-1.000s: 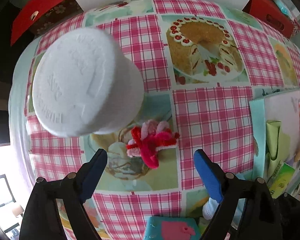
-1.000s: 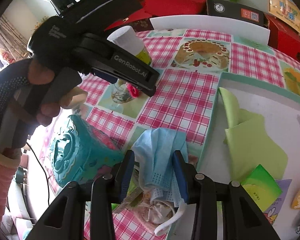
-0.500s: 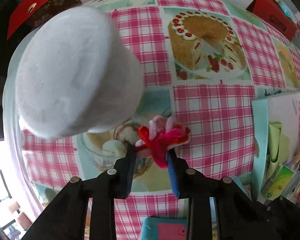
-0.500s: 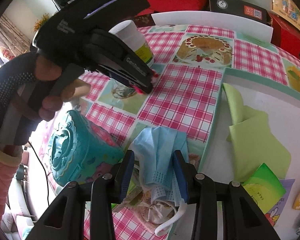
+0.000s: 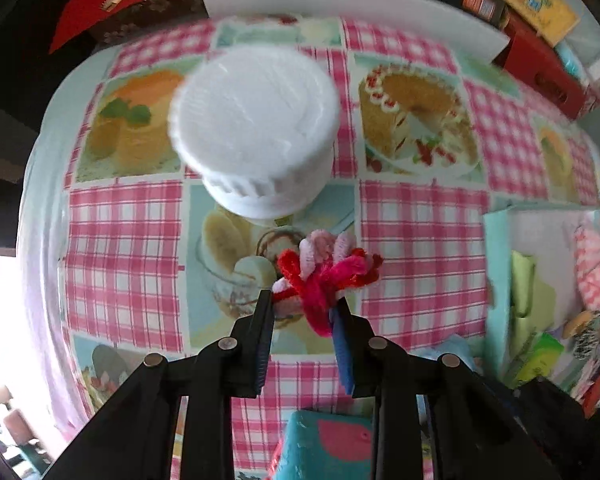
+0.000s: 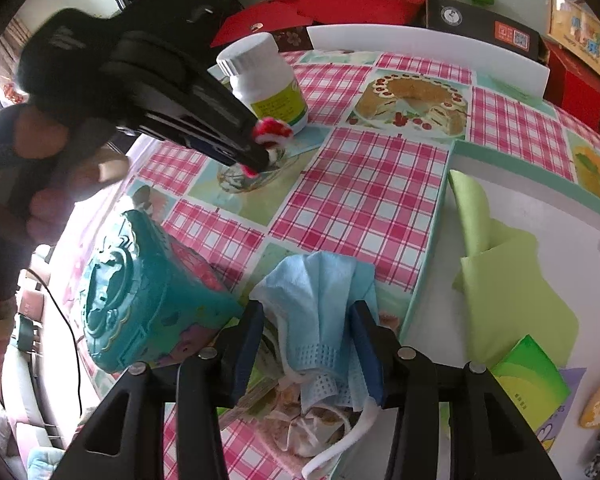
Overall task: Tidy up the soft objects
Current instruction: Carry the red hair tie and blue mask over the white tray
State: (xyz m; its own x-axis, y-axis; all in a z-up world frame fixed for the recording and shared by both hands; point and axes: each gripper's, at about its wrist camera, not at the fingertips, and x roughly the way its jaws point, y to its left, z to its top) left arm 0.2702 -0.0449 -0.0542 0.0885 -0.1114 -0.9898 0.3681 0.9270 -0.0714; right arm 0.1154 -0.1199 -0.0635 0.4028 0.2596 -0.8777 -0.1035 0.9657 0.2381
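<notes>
Left gripper (image 5: 304,308) pinched on pipe-cleaner bundle (image 5: 324,270), just off tablecloth (image 5: 420,240) beside white bottle (image 5: 256,128) — I keep squeeze light, lift clear of bottle, carry toward tray (image 6: 432,240). Right gripper (image 6: 310,344) partly closed around blue mask (image 6: 320,300) — grip probably loose.

- The pipe-cleaner flower (image 5: 324,276), a fuzzy twist of red, hot pink and pale pink, is pinched by its lower stems in my left gripper (image 5: 303,306).
- The face mask (image 6: 324,312), light blue and crumpled, sits between my right gripper's (image 6: 308,336) fingers, white ear loop trailing below.
</notes>
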